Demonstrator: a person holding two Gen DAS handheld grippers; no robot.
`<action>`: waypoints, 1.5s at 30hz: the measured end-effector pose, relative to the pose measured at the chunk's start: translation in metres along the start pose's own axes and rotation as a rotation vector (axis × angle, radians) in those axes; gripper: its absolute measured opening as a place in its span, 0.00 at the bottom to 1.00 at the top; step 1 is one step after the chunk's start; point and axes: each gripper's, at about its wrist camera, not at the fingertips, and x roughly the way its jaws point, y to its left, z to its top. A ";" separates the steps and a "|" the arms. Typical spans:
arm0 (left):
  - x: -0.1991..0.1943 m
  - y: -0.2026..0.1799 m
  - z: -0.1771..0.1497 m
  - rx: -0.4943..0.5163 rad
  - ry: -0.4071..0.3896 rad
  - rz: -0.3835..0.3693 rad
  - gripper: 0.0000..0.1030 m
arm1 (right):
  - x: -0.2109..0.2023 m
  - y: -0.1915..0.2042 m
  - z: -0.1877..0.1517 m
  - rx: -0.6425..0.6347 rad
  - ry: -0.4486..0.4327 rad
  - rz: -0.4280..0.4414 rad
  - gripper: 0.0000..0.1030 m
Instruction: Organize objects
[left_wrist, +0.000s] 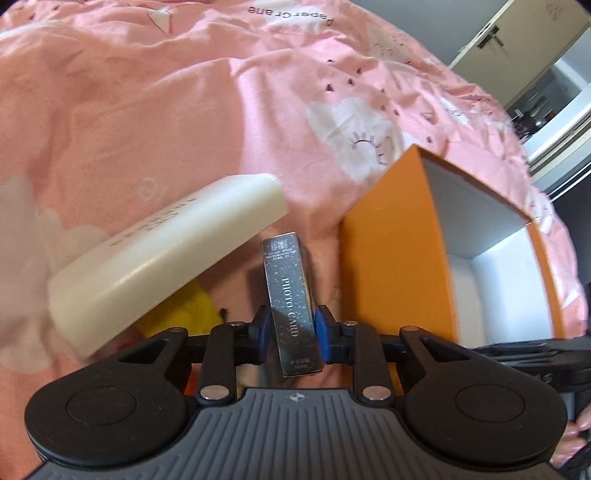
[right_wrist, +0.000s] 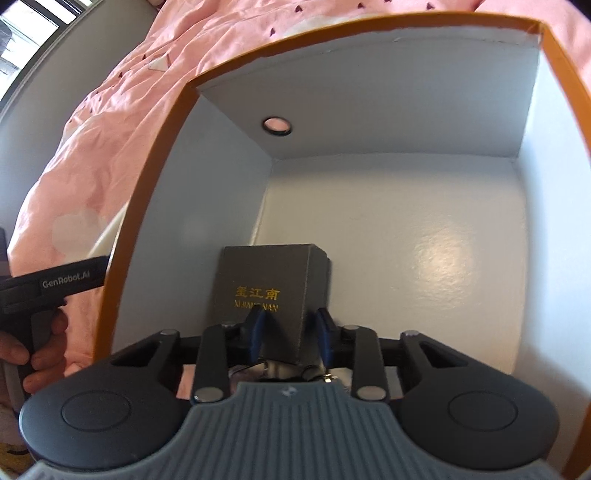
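— Orange cardboard box (right_wrist: 147, 206) with the white lining holds nothing we can see except the dark grey square box with gold lettering (right_wrist: 266, 295), which our right gripper (right_wrist: 288, 332) pinches low inside it.

— And our left gripper (left_wrist: 291, 332) pinches the silver glittery "PHOTO CARD" box (left_wrist: 290, 291) over the pink bedsheet (left_wrist: 147, 110), just beside the orange box. Left outside: the white oblong case (left_wrist: 166, 254) and something yellow (left_wrist: 184, 310) beneath it, mostly hidden.
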 end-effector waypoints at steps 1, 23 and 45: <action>0.003 0.001 0.001 -0.020 0.014 -0.023 0.27 | 0.001 0.002 0.000 -0.004 0.002 -0.001 0.29; -0.043 -0.015 0.024 -0.071 -0.084 -0.076 0.24 | -0.037 0.016 -0.011 -0.140 -0.129 -0.108 0.31; 0.056 -0.139 0.002 0.117 0.157 -0.213 0.24 | -0.093 0.015 -0.031 -0.414 -0.251 -0.444 0.30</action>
